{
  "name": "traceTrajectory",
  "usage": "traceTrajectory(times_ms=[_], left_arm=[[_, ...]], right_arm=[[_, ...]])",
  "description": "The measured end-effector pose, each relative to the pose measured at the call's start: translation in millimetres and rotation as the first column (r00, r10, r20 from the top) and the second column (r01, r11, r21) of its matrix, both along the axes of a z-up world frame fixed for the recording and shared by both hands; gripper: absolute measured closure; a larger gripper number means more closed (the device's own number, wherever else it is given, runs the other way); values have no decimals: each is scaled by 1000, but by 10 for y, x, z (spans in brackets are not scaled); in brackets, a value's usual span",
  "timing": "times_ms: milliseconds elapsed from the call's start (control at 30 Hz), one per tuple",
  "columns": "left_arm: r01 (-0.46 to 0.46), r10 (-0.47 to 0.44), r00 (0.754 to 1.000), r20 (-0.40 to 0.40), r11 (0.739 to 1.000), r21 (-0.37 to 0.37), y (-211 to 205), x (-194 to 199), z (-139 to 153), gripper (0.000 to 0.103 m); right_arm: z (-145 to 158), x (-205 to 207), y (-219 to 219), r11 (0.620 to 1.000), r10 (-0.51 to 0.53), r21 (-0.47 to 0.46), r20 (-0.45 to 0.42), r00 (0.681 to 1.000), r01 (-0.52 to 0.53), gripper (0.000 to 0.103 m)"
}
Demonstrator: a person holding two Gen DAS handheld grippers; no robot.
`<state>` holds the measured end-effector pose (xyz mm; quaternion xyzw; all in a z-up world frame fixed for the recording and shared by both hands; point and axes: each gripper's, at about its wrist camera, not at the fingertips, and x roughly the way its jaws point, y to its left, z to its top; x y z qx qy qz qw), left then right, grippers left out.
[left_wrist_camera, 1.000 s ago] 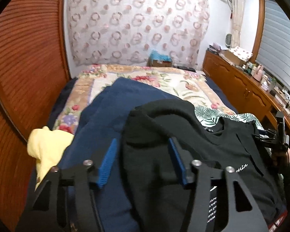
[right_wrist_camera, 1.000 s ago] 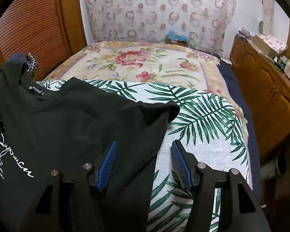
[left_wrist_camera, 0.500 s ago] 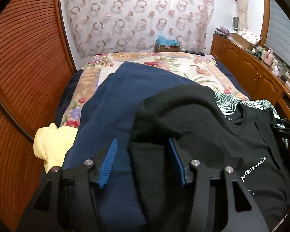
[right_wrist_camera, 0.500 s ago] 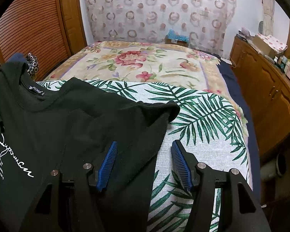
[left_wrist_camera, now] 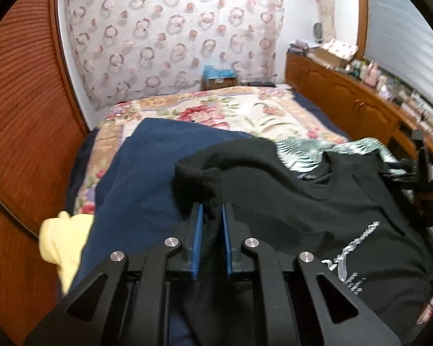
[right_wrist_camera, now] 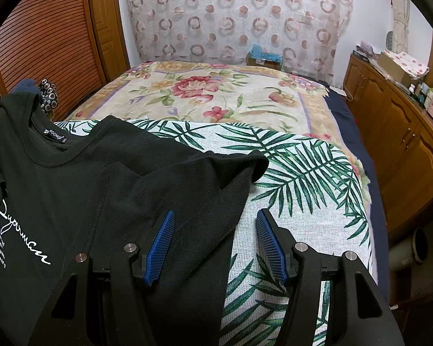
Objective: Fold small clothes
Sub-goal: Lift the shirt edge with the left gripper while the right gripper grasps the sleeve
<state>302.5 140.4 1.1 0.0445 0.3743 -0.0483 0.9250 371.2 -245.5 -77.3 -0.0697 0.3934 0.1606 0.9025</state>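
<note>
Cloth this soft and light sags: my left tongs (left_wrist_camera: 210, 216) pinch the black T-shirt (left_wrist_camera: 288, 210) sleeve on the bed (right_wrist_camera: 231, 98). My right tongs (right_wrist_camera: 215, 230) gape wide over the other sleeve, whose hem at 12 o'clock I judge the best hold.

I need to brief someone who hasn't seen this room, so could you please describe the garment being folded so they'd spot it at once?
On the bed with the floral bedspread, a palm-leaf cloth covers the near end. The black T-shirt lies on it, beside a navy garment and a yellow one. Only it has white script lettering across the chest.
</note>
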Motion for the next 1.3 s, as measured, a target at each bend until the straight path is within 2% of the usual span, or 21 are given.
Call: traceTrajectory(times_ms=[67, 133, 200, 333, 533, 600, 667, 733, 900, 933, 967, 1000, 1067, 1167, 1300], left_arm=[[-39, 40, 999, -21, 999, 36, 34, 67, -43, 89], [-48, 49, 998, -37, 998, 28, 75, 102, -69, 87], [-57, 58, 997, -45, 998, 18, 109, 125, -83, 84], [-69, 71, 996, -45, 997, 45, 108, 167, -95, 73], [-66, 67, 997, -34, 997, 38, 99, 185, -107, 73], [-40, 40, 999, -35, 999, 5, 93, 179, -96, 89], [-29, 28, 999, -28, 1000, -13, 70, 163, -69, 97], [-27, 27, 1000, 2, 1000, -8, 27, 108, -10, 98], [2, 3, 997, 83, 998, -56, -96, -118, 212, 99], [5, 1, 996, 92, 998, -60, -121, -154, 248, 99], [10, -3, 994, 107, 998, -65, -157, -214, 295, 99], [15, -7, 993, 116, 997, -70, -181, -250, 320, 99], [29, -18, 991, 130, 996, -82, -226, -332, 372, 99], [44, -30, 989, 147, 994, -96, -294, -451, 426, 99], [64, -45, 986, 162, 991, -116, -377, -662, 448, 99]], right_arm=[[0, 2, -2, 1000, 0, 0, 0, 1000, 0, 41], [1, 3, -5, 1000, 1, 0, 0, 1000, -1, 41], [0, 2, -2, 1000, 1, 1, 0, 1000, -1, 41], [5, 4, -5, 1000, 1, 0, 0, 1000, -1, 41], [6, 4, -7, 1000, 1, 1, -1, 1000, -1, 41], [4, 2, -3, 1000, 1, -1, 0, 1000, -1, 42], [6, 4, -8, 1000, 2, 0, -1, 1000, -2, 41], [5, 5, -10, 1000, 2, 2, -1, 1000, -2, 41], [5, 7, -14, 1000, 3, 1, -1, 1000, -3, 42], [6, 8, -16, 1000, 1, 3, -1, 1000, -1, 43], [11, 9, -19, 1000, -6, 8, 0, 1000, 6, 50], [19, 7, -37, 1000, -8, 21, 1, 1000, 8, 65], [30, 16, -73, 998, 6, 65, -9, 1000, -5, 88], [52, -5, -106, 994, 10, 113, -16, 1000, -8, 96], [211, -171, -131, 986, 5, 164, 31, 999, -10, 97]])
